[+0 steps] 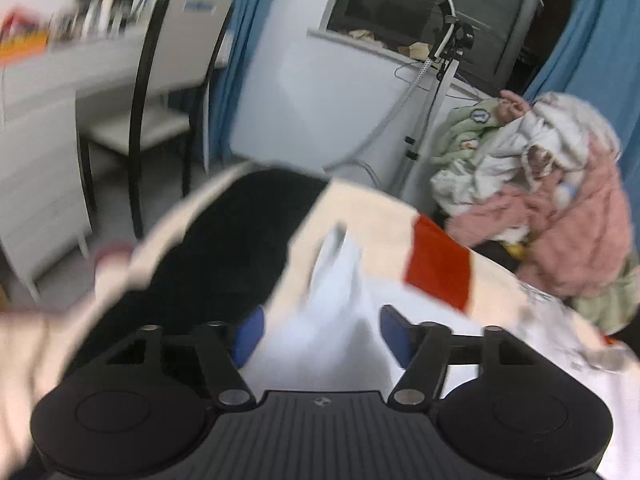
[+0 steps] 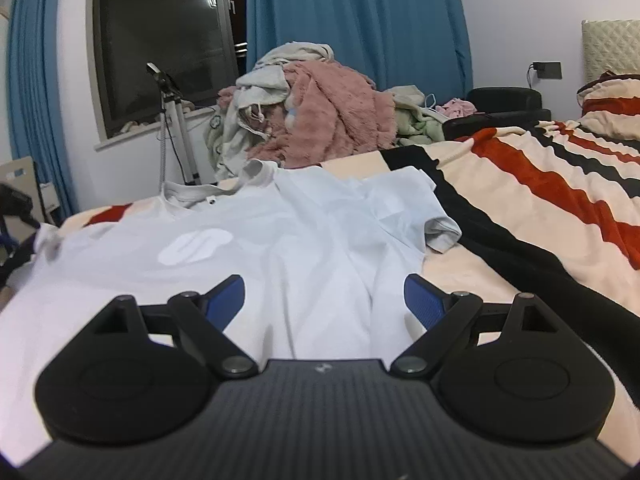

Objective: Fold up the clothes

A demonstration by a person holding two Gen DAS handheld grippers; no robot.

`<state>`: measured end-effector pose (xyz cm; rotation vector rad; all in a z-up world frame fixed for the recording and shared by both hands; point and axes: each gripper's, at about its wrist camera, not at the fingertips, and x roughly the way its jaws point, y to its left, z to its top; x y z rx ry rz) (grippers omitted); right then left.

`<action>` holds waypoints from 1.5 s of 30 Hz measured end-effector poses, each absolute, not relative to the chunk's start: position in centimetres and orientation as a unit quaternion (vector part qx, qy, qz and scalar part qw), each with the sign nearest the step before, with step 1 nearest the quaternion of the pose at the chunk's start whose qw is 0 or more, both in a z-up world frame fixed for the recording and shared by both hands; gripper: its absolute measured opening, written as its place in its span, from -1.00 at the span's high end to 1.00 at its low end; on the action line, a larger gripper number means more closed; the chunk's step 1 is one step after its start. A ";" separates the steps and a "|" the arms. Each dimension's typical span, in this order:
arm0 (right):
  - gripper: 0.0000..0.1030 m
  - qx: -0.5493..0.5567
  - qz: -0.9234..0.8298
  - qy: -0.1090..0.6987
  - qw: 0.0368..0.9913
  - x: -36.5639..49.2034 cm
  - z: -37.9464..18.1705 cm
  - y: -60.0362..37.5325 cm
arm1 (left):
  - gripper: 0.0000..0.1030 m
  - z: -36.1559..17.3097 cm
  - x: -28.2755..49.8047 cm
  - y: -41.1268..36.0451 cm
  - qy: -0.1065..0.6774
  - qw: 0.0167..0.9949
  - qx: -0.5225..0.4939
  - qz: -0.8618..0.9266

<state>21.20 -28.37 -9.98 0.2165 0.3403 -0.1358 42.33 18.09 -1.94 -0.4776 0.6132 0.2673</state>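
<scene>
1. Shirt (image 2: 280,240): a white T-shirt lies spread on the striped blanket (image 2: 540,200) near the bed's foot edge, collar toward the clothes pile (image 2: 320,120), one sleeve crumpled at the far side.
2. Left gripper (image 1: 318,330): jaws stand wide, white cloth lies between them, pads not pressing; the view is blurred.
3. Right gripper (image 2: 324,300): jaws wide apart over the hem, holding nothing.
4. Step, I judge: regrasping for a fold; next, each gripper must pinch an edge.

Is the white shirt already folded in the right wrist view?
No, the white shirt lies spread out on the striped blanket, with its collar and one sleeve still out flat.
</scene>
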 end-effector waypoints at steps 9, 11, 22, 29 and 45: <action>-0.71 0.126 -0.044 0.164 0.977 18.8 -8.7 -28.7 | -0.36 -8.2 34.5 20.1 0.290 0.868 -0.389 0.110; -0.71 0.122 -0.038 0.164 0.978 18.5 -8.6 -28.6 | -0.18 -8.3 35.9 19.9 0.285 0.875 -0.370 0.127; -0.71 0.115 -0.039 0.171 0.978 19.9 -9.3 -29.1 | 0.90 -5.6 42.2 19.2 0.311 0.899 -0.219 0.216; -0.71 0.116 -0.032 0.185 0.975 20.4 -9.8 -29.3 | -0.06 -4.0 37.0 17.5 0.337 0.906 -0.186 0.175; -0.71 0.085 -0.034 0.154 0.984 15.0 -5.7 -28.4 | -0.28 -2.3 7.1 7.8 0.493 0.853 -0.167 0.040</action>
